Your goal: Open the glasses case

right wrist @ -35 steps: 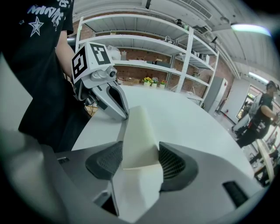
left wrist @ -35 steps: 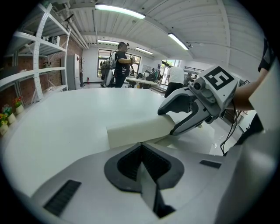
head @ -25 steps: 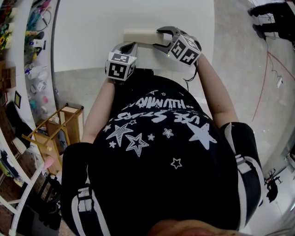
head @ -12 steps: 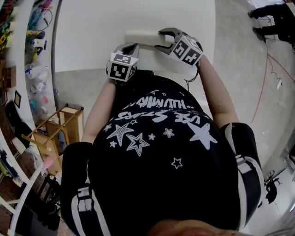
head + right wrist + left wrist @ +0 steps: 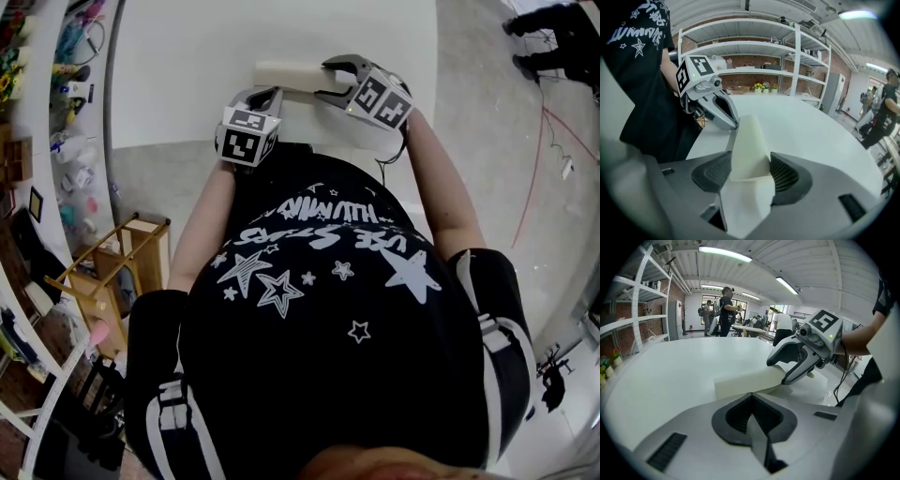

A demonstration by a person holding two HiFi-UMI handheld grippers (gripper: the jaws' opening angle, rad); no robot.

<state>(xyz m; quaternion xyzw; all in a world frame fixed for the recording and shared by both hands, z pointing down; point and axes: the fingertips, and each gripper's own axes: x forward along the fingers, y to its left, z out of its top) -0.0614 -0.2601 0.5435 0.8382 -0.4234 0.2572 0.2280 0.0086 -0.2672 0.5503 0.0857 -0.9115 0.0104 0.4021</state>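
clamping the right end of the long cream box-shaped glasses case (image 5: 749,140) in my right fingers (image 5: 786,176), it lies on the white table (image 5: 187,75). my left fingers (image 5: 764,417), pressed together and empty, sit just beside its near edge; i'd steady the base, then pry gently.

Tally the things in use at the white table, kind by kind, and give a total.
glasses case: 1
grippers: 2 (left gripper, right gripper)
Total: 3
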